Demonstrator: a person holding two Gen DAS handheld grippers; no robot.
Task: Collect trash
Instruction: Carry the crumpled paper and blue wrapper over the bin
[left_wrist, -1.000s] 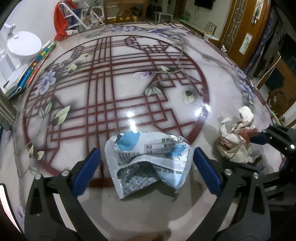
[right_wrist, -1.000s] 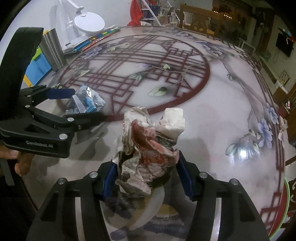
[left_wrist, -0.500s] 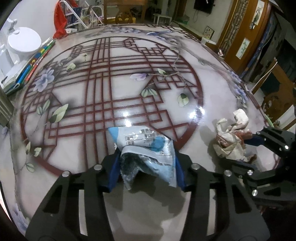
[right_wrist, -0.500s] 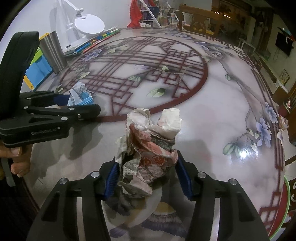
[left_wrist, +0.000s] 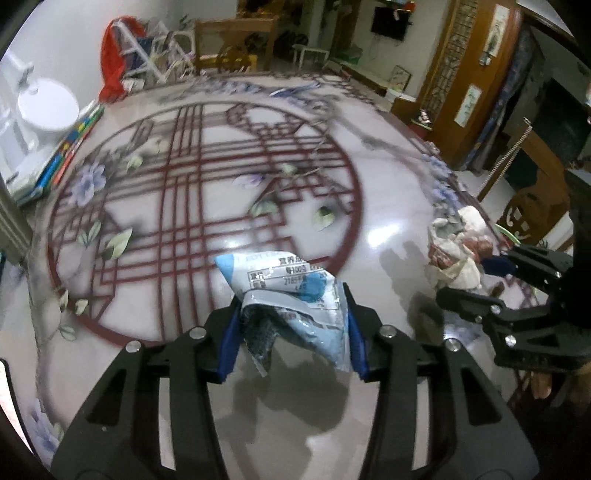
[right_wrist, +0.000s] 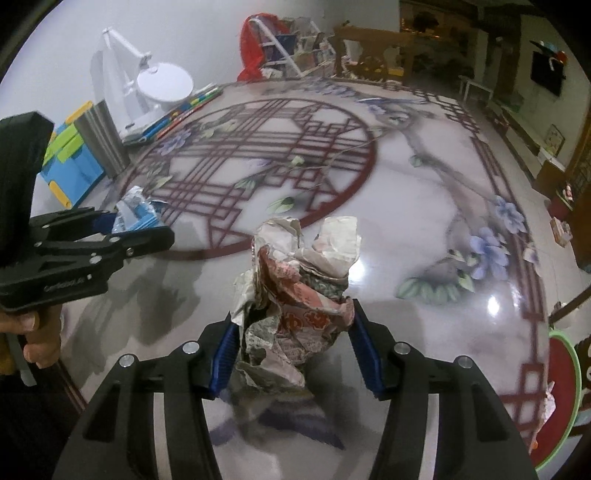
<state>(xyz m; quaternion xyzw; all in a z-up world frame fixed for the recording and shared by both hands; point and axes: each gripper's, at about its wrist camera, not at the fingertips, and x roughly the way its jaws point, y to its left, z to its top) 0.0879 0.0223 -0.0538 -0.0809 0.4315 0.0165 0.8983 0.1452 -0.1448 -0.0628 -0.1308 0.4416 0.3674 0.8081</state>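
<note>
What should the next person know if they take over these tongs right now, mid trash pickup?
Left tongs: shut on the blue snack wrapper, off the table.
Right tongs: shut on the crumpled paper wad, also raised.
Done: both pieces gripped and picked up.
Left: drop both in a bin; none shows in either view, so find one first.

The blue-and-white wrapper (left_wrist: 295, 291) carries small print in Chinese characters; "100" and "218" can be picked out, the rest is too small to read. The crumpled paper (right_wrist: 303, 295) shows red Chinese characters, unreadable in the folds. The black body of the left gripper (right_wrist: 107, 229) bears pale raised lettering, too blurred to make out.
</note>
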